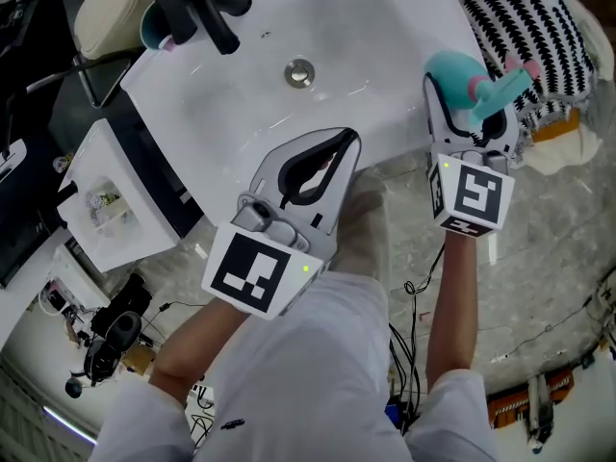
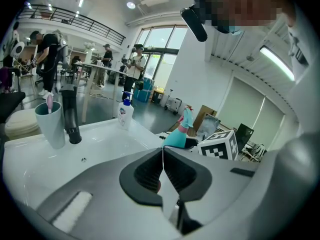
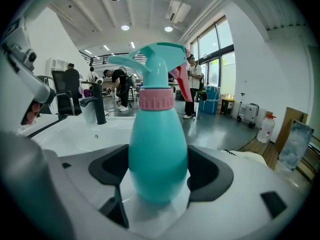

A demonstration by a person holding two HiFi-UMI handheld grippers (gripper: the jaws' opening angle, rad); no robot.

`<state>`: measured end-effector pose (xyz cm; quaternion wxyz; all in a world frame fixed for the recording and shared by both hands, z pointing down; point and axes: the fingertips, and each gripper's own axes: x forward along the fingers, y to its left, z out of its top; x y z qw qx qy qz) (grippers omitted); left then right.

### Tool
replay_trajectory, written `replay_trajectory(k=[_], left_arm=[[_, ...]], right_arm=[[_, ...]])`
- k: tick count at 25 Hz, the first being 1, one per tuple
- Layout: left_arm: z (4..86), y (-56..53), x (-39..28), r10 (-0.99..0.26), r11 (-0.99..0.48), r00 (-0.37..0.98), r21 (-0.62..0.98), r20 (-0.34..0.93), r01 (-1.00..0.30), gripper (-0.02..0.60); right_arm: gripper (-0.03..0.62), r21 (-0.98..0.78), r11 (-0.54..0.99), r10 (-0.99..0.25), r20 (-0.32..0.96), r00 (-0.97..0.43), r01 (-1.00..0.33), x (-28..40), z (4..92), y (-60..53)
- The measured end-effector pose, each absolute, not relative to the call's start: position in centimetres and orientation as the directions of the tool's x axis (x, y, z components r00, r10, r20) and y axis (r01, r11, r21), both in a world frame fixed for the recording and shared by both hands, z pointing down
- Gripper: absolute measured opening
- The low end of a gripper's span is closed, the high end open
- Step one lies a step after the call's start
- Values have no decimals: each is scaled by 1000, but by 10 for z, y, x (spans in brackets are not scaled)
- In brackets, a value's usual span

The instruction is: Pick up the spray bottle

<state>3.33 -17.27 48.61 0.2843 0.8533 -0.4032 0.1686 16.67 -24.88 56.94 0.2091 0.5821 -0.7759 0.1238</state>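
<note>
Head view: L gripper hangs over the front edge of the white worktop, jaws pressed together w/ nothing between them. R gripper is at the worktop's right edge, near the front corner, jaws spread round the teal spray bottle and touching it on both sides. The bottle's lower body is hidden by the jaws, so we can't tell if its base touches the worktop. Drain sits mid-basin. Black faucet and cup are at the far-left corner, the cup half covered. A striped cloth lies off the right edge, partly cut off.

L gripper view: the tips meet in a thin line at the gripper, which is empty. The spray bottle peeks up beyond it, base hidden. The R gripper's marker cube is just beside the bottle. Cup, faucet and a pump bottle stand along the far edge.

R gripper view: the bottle fills the middle, upright, and the gripper clamps its belly w/ both dark pads. The red trigger is mostly behind the nozzle. The faucet is far left.
</note>
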Motion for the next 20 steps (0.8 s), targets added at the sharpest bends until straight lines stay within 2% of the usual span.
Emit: replay_trajectory(k=[9,20], left_arm=[[478,-171,28,-602,-516,618,344,506,-784,8],[439,-166,13,-639,-536,619,313,457,-784,8]], right_arm=[[328,42,295,-851,467,-242,-955,163,564,-243],[328,54,298,-872,422,-249,-953,153,507,-227]])
